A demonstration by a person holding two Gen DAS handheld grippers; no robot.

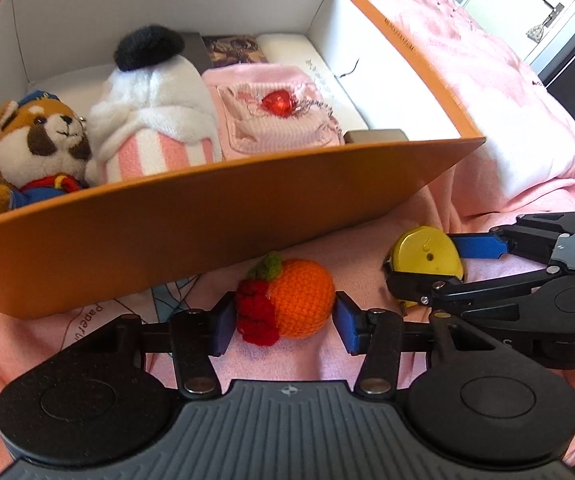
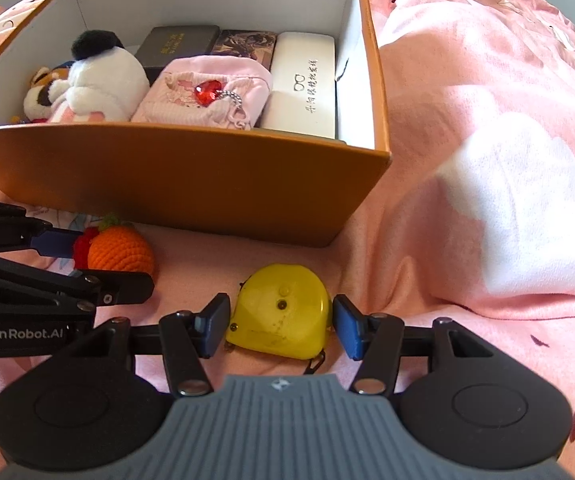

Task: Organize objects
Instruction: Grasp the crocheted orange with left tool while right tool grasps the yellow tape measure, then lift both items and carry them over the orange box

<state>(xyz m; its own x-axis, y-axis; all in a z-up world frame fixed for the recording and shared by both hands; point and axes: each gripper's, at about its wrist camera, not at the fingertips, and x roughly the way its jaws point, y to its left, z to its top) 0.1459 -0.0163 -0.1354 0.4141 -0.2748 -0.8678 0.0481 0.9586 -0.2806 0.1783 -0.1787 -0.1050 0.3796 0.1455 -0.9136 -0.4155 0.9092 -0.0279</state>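
Currently the orange box point(image 2: 191, 184) sits on the pink bed point(image 2: 487, 208) and holds a fox plush point(image 1: 39, 140), a white plush point(image 1: 155, 116), a pink pouch point(image 2: 207, 96), a white case point(image 2: 303, 84) and a dark box point(image 2: 179, 46). Outside, just beside its front wall, the left hand-held gripper point(image 1: 283, 318) brackets the crochet orange point(image 1: 291, 300), pads at its sides; whether it clamps cannot be told. The right hand-held gripper point(image 2: 281, 326) likewise brackets the yellow tape measure point(image 2: 281, 312).

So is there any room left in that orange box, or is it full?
Mostly full. The orange box holds plush toys, a pink pouch and a white glasses case packed side by side. One bare strip remains between the case and the right wall. Outside, the pink blanket right of the box lies open.
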